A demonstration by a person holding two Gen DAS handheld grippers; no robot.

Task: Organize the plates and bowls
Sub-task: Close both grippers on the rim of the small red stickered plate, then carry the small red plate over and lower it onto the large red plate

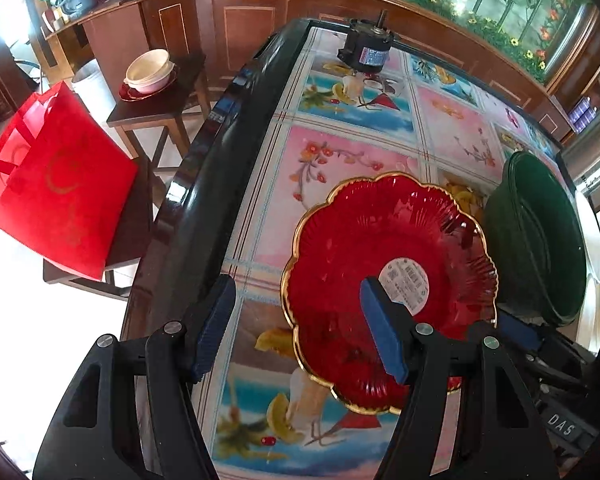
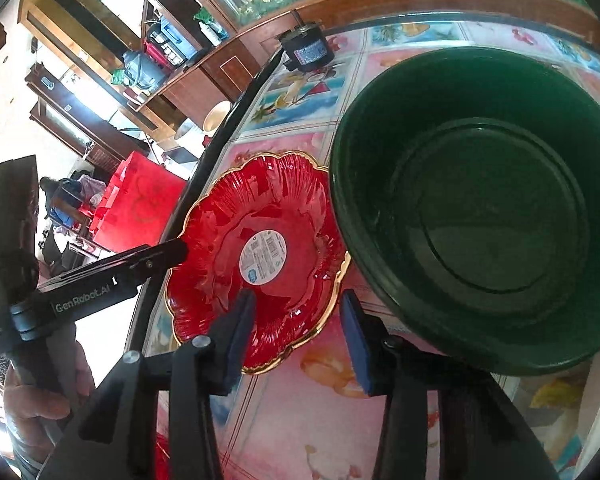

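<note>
Left wrist view: the red plate [image 1: 380, 280], scalloped with a gold rim and a round white sticker, lies flat on the floral table [image 1: 340, 152] near its dark edge. The dark green bowl [image 1: 536, 236] sits just beside it. The left gripper [image 1: 300, 332] has fingers spread, one over the plate's middle, gripping nothing. The right gripper [image 2: 298, 340] straddles the plate's near rim with a gap, fingers apart. A small black motor [image 1: 366, 46] stands well beyond.

Looks like somebody's home dining area: dark-framed glass-topped table with a flowery fruit-print cloth [image 1: 352, 152], carved brown wooden wall panelling [image 1: 248, 28], cluttered wooden shelves [image 2: 80, 60], a small dark wooden stool [image 1: 160, 108] stacked with bowls, and a red paper gift bag [image 1: 56, 192].
</note>
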